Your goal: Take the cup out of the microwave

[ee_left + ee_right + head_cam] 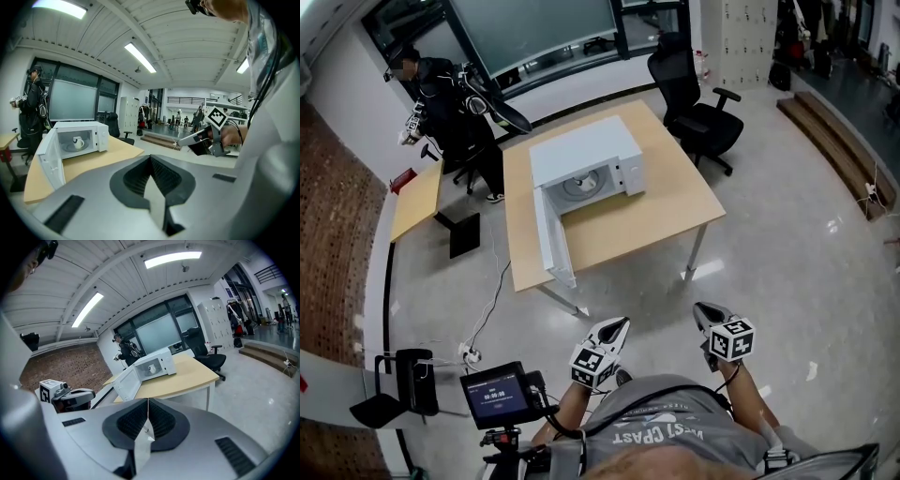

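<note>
A white microwave point(591, 155) stands on a wooden table point(666, 211), its door point(551, 234) swung open toward me. A white cup point(78, 141) sits on the turntable inside, and the cup point(152, 367) shows small in the right gripper view too. Both grippers are held low in front of my body, far short of the table. My left gripper point(619, 324) has its jaws together with nothing between them. My right gripper point(701, 308) is shut and empty as well. Each gripper shows in the other's view: the right gripper point(187, 139) and the left gripper point(89, 394).
A person in black point(441, 94) stands behind the table at the back left. A black office chair point(698, 117) is at the table's far right. A second table point(417, 197) is to the left, a device with a screen point(497, 394) by my left side, steps point(839, 150) at right.
</note>
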`<state>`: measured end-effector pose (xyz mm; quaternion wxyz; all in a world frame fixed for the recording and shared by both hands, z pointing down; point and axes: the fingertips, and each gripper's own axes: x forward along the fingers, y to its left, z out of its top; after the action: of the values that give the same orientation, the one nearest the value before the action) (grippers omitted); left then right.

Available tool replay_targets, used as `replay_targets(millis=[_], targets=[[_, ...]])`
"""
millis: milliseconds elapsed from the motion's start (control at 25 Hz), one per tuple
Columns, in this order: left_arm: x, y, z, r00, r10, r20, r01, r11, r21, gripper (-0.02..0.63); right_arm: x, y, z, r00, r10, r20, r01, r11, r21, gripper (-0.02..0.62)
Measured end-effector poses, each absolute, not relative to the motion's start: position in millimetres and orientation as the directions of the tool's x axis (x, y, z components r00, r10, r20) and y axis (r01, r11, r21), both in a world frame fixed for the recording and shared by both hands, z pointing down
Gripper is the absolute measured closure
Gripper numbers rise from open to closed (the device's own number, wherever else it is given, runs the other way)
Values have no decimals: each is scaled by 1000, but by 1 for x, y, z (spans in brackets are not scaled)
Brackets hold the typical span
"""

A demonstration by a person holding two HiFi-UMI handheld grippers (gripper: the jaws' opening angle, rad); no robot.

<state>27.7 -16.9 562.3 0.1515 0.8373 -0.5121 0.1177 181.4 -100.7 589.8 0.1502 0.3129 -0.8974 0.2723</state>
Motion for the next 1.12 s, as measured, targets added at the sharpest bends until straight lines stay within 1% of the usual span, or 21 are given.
replay_targets(millis=[200,480,640,760,880,1000,1120], targets=[[-5,-15,556,438,-838,324,-898,-420,128,563,148,-107,580,-761,-481,435,-639,671,-376,583],[-76,-6,557,390,-866,314,-921,-356,160,563,83,-101,575,-778,-452,436,-614,696,-372,583],[-116,-1,545,385,-876,290,-923,-354,153,563,59,-122,559,-754,-504,422,-647,683,-339,583],[-147,0,540,382,-885,265,-924,-361,125,563,43,-145,538,-735,-559,383,-670,684,-288,583],[-167,4,553,367,-886,284,-930,-358,84,563,27,-159,537,-734,-569,372,-671,692,-265,583],[-187,12,556,326,-905,271,-945,-312,96,563,6,-172,543,-741,-546,390,-654,718,-238,583],[-212,12,557,261,-927,269,-963,-231,138,563,-19,-199,545,-749,-529,400,-637,741,-213,583]])
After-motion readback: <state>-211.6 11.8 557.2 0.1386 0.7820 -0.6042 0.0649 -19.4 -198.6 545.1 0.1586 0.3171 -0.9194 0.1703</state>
